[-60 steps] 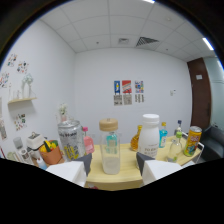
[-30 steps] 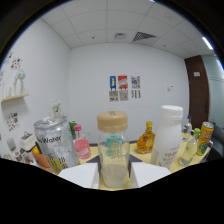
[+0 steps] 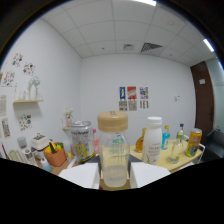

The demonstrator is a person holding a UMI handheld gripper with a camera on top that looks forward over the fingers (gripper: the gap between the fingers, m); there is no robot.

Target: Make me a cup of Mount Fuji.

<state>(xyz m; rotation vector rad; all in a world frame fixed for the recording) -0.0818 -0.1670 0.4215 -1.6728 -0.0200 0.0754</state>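
A light wooden table (image 3: 170, 162) carries the things. Near its front edge stands a clear jar (image 3: 113, 150) with a tan lid. Toward the left side stand a silver can (image 3: 81, 141) and an orange cup (image 3: 55, 156). Toward the right stand a white bottle (image 3: 153, 141), an amber bottle (image 3: 141, 140) and a yellow can (image 3: 193, 142).

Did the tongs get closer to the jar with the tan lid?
Yes. The tongs moved forward toward the jar; it now stands between them, looming larger against the wall posters.
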